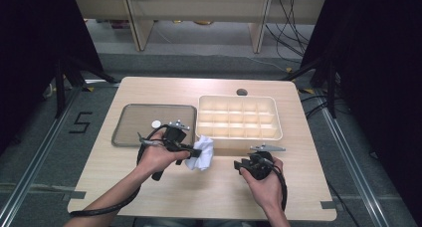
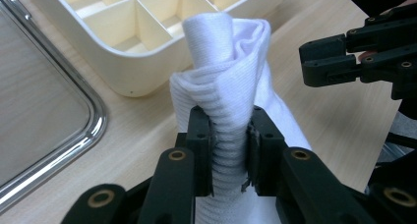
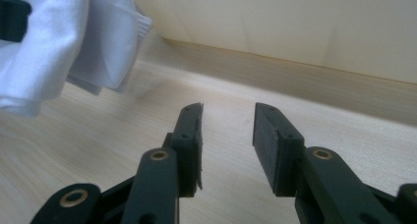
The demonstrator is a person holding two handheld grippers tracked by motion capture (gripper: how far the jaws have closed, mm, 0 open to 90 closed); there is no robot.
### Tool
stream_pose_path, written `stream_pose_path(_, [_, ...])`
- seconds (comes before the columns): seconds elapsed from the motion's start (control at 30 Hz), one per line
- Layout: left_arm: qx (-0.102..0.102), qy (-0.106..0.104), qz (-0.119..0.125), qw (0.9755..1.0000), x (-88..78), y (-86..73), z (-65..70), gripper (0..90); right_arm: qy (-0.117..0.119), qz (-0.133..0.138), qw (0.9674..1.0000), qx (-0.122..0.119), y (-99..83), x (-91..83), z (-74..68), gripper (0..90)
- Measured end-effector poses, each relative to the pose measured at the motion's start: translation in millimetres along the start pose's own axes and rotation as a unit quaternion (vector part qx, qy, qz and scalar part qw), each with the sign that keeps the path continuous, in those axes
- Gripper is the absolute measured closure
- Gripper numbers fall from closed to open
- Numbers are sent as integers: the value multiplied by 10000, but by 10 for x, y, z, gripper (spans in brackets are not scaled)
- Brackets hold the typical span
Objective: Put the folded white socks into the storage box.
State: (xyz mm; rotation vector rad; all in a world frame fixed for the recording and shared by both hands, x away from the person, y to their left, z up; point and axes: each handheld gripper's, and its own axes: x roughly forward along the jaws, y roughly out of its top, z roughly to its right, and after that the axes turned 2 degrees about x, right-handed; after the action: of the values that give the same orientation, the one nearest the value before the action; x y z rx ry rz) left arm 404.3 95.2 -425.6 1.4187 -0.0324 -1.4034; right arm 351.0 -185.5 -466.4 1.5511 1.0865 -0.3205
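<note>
The left tool point(image 2: 230, 150) is clamped on a rolled white sock point(image 2: 231, 86), held just above the tabletop point(image 1: 149, 187) beside the divided box point(image 1: 238, 117). The right tool point(image 3: 227, 135) waits nearby, jaws apart and holding nothing. Next, likely, the sock goes into a compartment; all look empty. A small white disc point(image 1: 156, 123) lies on the tray point(image 1: 129, 132).

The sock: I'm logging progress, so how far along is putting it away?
Done: the left gripper is shut on the white sock and holds it off the table. In hand: it hangs beside the divided box, not in it. The right gripper is open with nothing between its jaws. Left: probably placing the sock in a compartment; all look empty.
</note>
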Motion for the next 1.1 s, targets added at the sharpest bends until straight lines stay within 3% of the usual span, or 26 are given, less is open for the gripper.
stream_pose_path(0.03, [11, -1, 18, 10000, -5, 7, 1, 746, 30, 93, 9999, -95, -4, 11, 15, 643])
stream_pose_path(0.2, [13, -41, 104, 9999, -19, 51, 1, 746, 37, -38, 10000, 9, -19, -8, 5, 638])
stream_pose_path(0.27, [29, 31, 188, 9998, -23, 76, -1, 746, 29, 90, 9999, -105, -21, 7, 31, 636])
stream_pose_path(0.3, [24, 9, 195, 9998, -27, 93, -3, 746, 73, 22, 10000, 39, -27, -6, 22, 636])
stream_pose_path(0.4, [43, 22, 269, 9996, -43, 152, 6, 745, 22, 130, 9999, -110, -28, -6, 68, 636])
stream_pose_path(0.5, [58, -10, 305, 9995, -43, 189, 5, 745, 28, 88, 10000, 38, -24, -22, 82, 629])
stream_pose_path(0.53, [62, -20, 298, 9995, -39, 197, 2, 745, 128, 212, 9996, -134, -15, -12, 111, 626])
stream_pose_path(0.63, [69, 26, 322, 9995, -27, 219, 2, 745, 83, 224, 9997, 103, -10, -15, 73, 619])
stream_pose_path(0.8, [147, 86, 386, 9991, -37, 286, -11, 744, -53, 267, 9994, -207, -14, -30, 105, 618])
stream_pose_path(0.83, [147, 94, 406, 9990, -48, 312, -18, 744, 51, 257, 9997, -31, -27, -20, 76, 618])
stream_pose_path(0.9, [162, 150, 441, 9988, -69, 367, -27, 744, -3, 292, 9994, -188, -31, -22, 100, 617])
stream_pose_path(0.93, [214, 181, 434, 9987, -80, 394, -36, 744, -74, 234, 9995, -187, -36, -29, 100, 615])
stream_pose_path(1.0, [177, 187, 487, 9985, -81, 448, -40, 744, 60, 302, 9994, -178, -41, -35, 108, 613])
stream_pose_path(1.1, [181, 209, 527, 9982, -77, 521, -55, 744, 27, 304, 9994, -172, -48, -52, 114, 610])
